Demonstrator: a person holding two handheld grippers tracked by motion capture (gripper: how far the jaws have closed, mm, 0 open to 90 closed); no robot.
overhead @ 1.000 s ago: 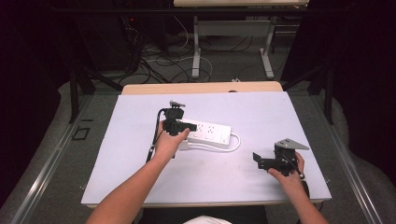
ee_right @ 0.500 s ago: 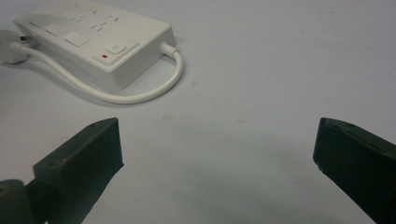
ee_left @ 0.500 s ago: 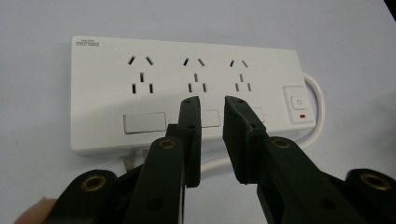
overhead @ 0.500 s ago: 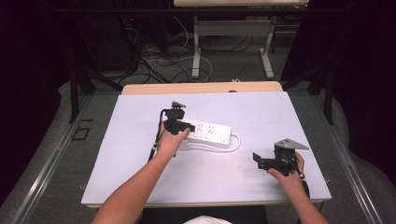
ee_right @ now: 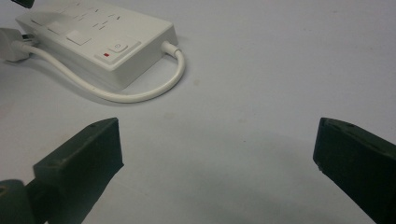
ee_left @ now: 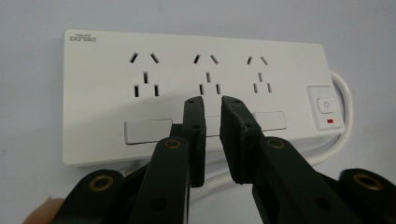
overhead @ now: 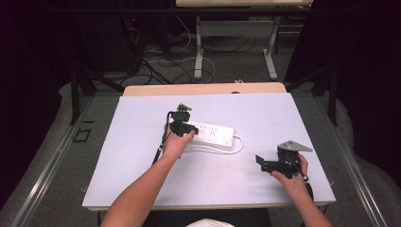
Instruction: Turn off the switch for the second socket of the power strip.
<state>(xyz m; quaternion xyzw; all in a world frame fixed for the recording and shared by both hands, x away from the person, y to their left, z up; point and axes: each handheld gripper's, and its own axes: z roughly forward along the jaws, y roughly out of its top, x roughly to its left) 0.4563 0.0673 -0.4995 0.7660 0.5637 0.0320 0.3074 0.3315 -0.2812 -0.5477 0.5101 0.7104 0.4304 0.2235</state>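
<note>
Power strip (overhead: 212, 136), white and boxy, lies flat near the middle of the table (overhead: 142, 179), its cord (overhead: 239, 142) looping out of the switch end and doubling back along the near side. Judging by the moulded plastic shell, it is probably rigid and fairly light, smooth enough to slide on the pale tabletop if pushed from one end, and not fragile; the stiff cord will likely drag and swing the body when it is lifted. The best hold looks to be across the narrow width at the long edges, clear of the sockets and the rocker switch (ee_left: 325, 105). The left gripper (ee_left: 212, 103) hangs over the middle socket (ee_left: 208, 74) with its jaws nearly together, having just been closing, and nothing lies between them. The right gripper (ee_right: 215, 140) rests low on the table well apart to the person's right, jaws spread wide and empty, facing the strip's switch end. Open tabletop surrounds the strip on every side, with the far wooden edge (overhead: 203, 89) and the near edge both well away.
</note>
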